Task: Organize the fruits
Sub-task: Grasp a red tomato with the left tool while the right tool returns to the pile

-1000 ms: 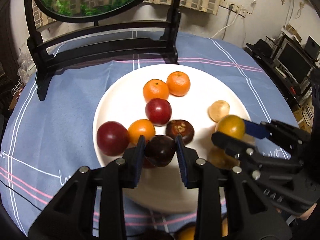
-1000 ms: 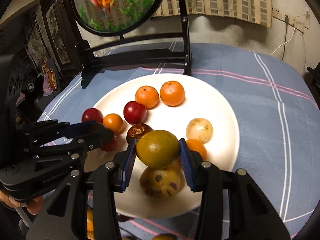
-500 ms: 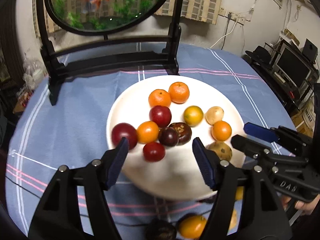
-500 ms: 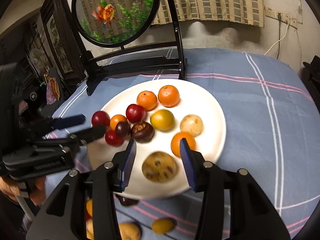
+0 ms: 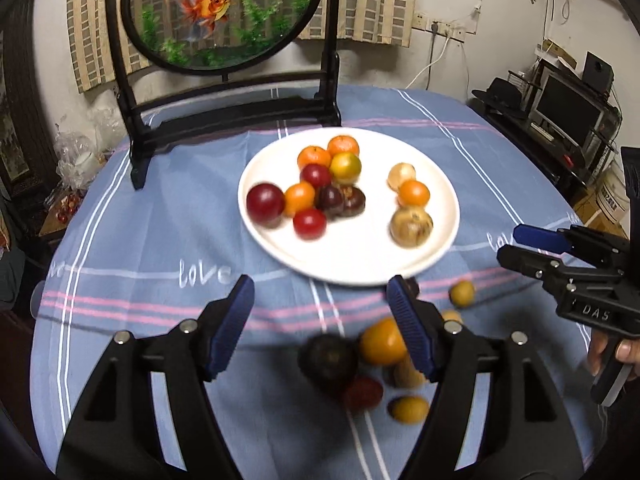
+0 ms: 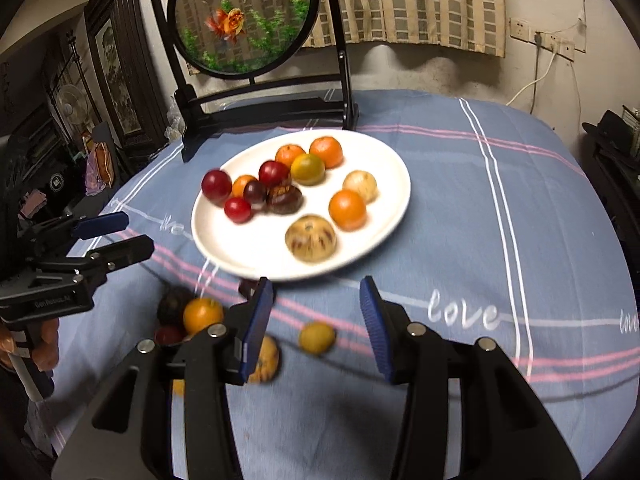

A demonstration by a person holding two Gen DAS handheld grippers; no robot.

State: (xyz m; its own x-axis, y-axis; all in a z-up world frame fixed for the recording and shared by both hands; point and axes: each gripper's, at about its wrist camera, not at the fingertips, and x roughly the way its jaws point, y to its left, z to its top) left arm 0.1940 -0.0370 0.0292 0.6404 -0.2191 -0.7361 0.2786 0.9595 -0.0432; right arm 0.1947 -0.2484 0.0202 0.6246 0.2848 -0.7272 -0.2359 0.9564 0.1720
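Note:
A white plate (image 5: 360, 264) (image 6: 384, 160) holds several fruits: oranges, red plums, dark fruits, a yellow-green fruit (image 5: 345, 167) (image 6: 307, 169) and a speckled tan fruit (image 5: 411, 221) (image 6: 310, 238). Several loose fruits lie on the blue cloth in front of the plate, among them an orange (image 5: 382, 341) (image 6: 202, 314), a dark fruit (image 5: 329, 358) and a small yellow fruit (image 6: 317, 337). My left gripper (image 5: 322, 322) is open and empty above the cloth, near the loose fruits. My right gripper (image 6: 317, 322) is open and empty, above the small yellow fruit. Each gripper shows in the other's view.
A black stand with a round goldfish panel (image 5: 216, 12) (image 6: 244, 16) stands behind the plate. The round table wears a blue striped cloth (image 5: 160, 240). Shelves with a monitor (image 5: 568, 108) stand to the right, dark furniture (image 6: 112, 80) to the left.
Both grippers let go of their fruit, a dark fruit and a yellow-green one, onto the plate, opened, and pulled back toward the near side of the table.

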